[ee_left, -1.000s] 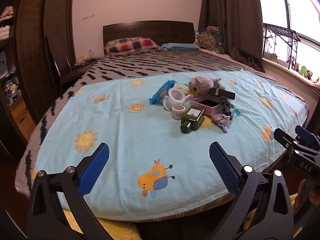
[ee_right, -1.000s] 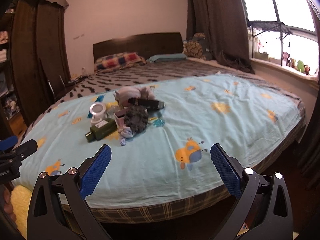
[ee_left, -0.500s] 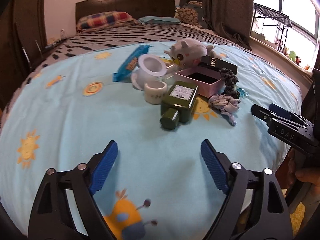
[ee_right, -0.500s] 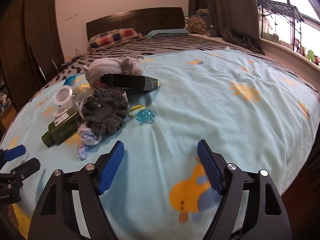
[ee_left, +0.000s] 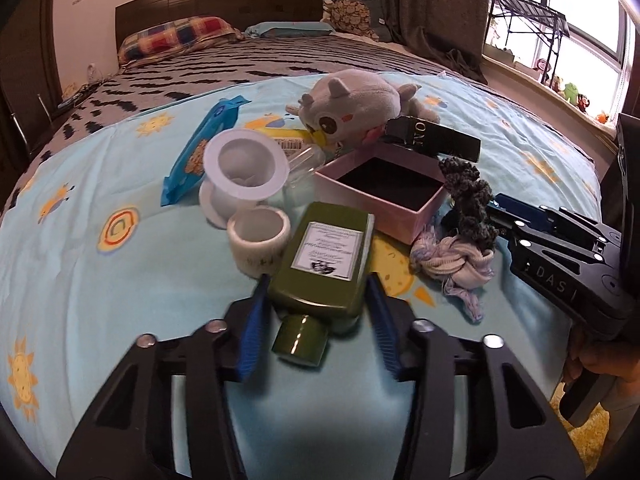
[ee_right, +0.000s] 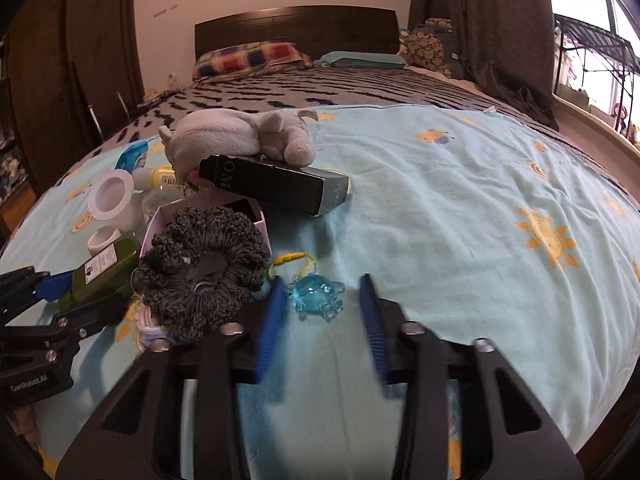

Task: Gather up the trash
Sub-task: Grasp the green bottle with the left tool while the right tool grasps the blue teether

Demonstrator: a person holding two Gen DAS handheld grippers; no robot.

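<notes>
The left gripper [ee_left: 316, 308] is straddling the green bottle [ee_left: 326, 258] lying on the light blue bedspread [ee_left: 120, 300], its blue pads flanking the bottle's sides, narrowed but whether they are touching is unclear. The right gripper [ee_right: 322, 312] is sitting partly open around a small blue plastic pig [ee_right: 318, 292], apart from it, beside the grey scrunchie [ee_right: 202, 268] and pink box [ee_left: 384, 192].

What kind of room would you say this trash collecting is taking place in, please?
Most likely a bedroom. A dark wooden headboard with a plaid red-and-blue pillow stands behind the light blue cartoon-print bedsheet, and dark floor-length curtains hang beside a bright window.
</notes>
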